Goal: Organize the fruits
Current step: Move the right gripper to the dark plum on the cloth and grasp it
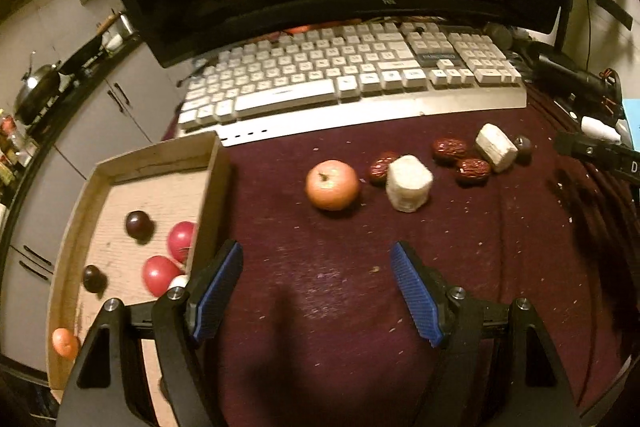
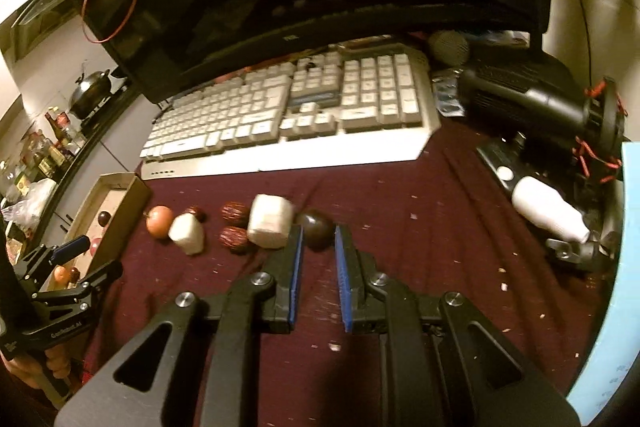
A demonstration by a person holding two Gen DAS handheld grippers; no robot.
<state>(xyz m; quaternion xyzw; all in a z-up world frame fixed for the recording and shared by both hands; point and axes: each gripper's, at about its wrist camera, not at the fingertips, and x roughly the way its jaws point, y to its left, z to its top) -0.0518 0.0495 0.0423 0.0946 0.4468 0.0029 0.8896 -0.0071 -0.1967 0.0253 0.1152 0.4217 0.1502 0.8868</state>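
A keyboard spans the far side of a maroon cloth, with a cardboard tray at the left already holding red and dark fruits. Loose fruit lies in a row mid-table: an apple, two pale chunks and three wrinkled red dates (one chunk touches a date). At the right end, the right gripper appears to be picking a dark plum, its jaws part-open on either side, the far tips level with it but not visibly clamped. The left gripper hangs wide open and empty beside the tray. Next likely: squeeze gently, lift, carry left to the tray.
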